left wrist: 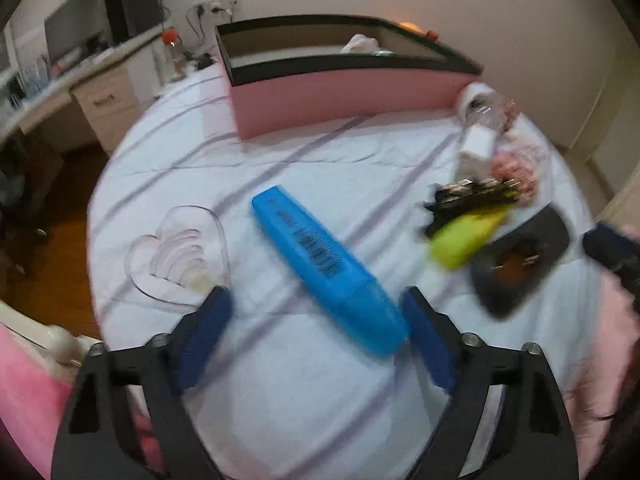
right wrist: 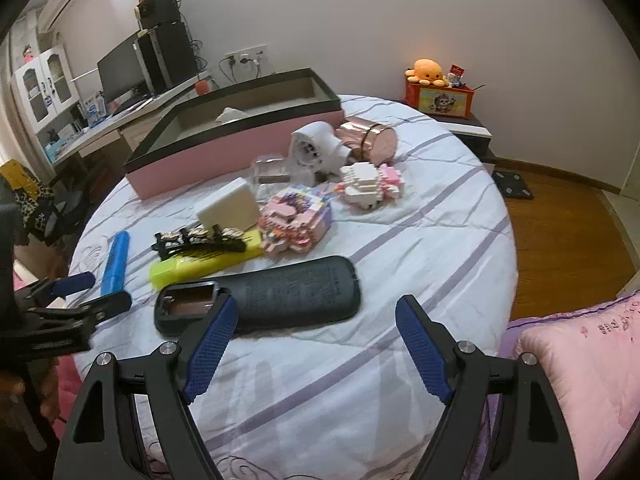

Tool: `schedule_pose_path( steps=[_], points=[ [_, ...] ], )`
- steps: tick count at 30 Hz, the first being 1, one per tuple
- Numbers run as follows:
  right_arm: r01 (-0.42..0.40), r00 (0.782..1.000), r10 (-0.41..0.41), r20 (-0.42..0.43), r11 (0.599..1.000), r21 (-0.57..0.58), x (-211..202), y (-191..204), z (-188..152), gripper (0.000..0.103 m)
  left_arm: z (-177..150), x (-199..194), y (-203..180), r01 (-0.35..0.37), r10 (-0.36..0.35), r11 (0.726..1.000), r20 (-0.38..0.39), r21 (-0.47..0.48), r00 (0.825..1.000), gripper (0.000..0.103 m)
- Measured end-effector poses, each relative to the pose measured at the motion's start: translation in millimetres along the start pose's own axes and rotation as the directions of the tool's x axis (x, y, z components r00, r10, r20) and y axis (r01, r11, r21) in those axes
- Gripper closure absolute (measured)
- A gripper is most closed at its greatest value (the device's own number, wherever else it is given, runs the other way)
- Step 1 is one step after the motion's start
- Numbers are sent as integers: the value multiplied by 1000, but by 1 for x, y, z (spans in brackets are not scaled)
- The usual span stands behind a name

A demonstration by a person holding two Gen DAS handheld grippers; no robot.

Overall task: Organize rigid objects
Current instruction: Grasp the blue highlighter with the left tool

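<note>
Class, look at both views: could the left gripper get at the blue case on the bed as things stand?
Probably yes. The left gripper has its jaws open astride the near end of the blue case, which lies alone on the striped sheet with nothing covering it.

Blue case (left wrist: 328, 268) flat, diagonal on bed; pink box (left wrist: 344, 92) open behind

The bed sheet (right wrist: 360, 360) is white with thin purple stripes. The long case (left wrist: 328, 268) is bright blue with black print. The box (right wrist: 224, 152) is pink with a black rim. The marker (right wrist: 200, 266) is yellow-green. The flat case (right wrist: 288, 296) is black. The toy octopus (right wrist: 426, 71) is orange. The pillow (right wrist: 580, 364) is pink.
</note>
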State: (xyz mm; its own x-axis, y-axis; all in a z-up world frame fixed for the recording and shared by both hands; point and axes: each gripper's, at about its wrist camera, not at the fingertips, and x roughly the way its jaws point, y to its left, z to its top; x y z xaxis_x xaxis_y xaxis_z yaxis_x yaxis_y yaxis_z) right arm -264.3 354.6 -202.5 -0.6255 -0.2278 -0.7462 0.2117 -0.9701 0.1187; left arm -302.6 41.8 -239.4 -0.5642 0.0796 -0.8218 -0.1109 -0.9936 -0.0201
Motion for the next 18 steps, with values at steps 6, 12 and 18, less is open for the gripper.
schedule_pose_path(
  steps=[6, 12, 18],
  points=[
    [13, 1000, -13, 15, 1000, 3, 3, -12, 10, 20, 4, -5, 22, 32, -33, 999, 22, 11, 999, 54],
    [67, 998, -68, 18, 998, 14, 21, -26, 31, 20, 11, -1, 35, 43, -44, 999, 29, 13, 999, 76],
    [107, 994, -107, -20, 994, -21, 53, -34, 52, 20, 18, 6, 39, 64, -65, 998, 34, 21, 997, 75]
  ],
)
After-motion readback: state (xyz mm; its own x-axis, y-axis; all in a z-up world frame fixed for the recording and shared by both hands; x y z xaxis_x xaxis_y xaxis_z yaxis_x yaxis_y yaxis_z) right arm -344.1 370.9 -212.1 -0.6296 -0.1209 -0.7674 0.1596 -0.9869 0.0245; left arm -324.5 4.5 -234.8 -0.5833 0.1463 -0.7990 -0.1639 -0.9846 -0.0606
